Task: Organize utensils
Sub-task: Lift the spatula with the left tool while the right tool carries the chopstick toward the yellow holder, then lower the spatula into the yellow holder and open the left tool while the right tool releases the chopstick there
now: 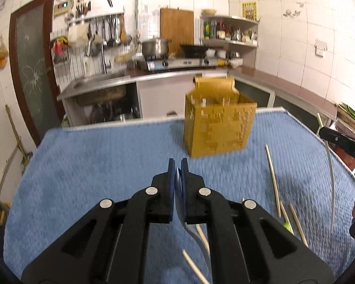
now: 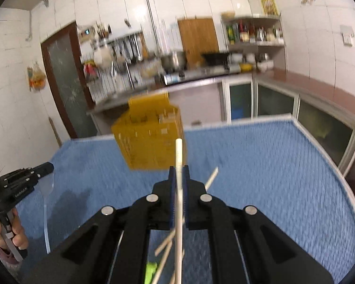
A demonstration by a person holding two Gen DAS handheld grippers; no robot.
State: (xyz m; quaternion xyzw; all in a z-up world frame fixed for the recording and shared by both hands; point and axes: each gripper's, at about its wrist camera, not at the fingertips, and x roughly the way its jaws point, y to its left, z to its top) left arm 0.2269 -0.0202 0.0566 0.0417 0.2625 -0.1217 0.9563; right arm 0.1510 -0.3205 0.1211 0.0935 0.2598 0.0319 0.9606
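A yellow perforated utensil holder stands on the blue towel; it also shows in the right wrist view. My left gripper is shut on a metal utensil, a spoon or fork, whose handle hangs below the fingers. My right gripper is shut on a pale chopstick that points up toward the holder. In the left wrist view the right gripper shows at the right edge with the long pale chopstick. In the right wrist view the left gripper shows at the left edge.
Several loose chopsticks lie on the blue towel at the right; more chopsticks lie under my right gripper beside a green item. A kitchen counter with sink, stove and shelves runs behind the table.
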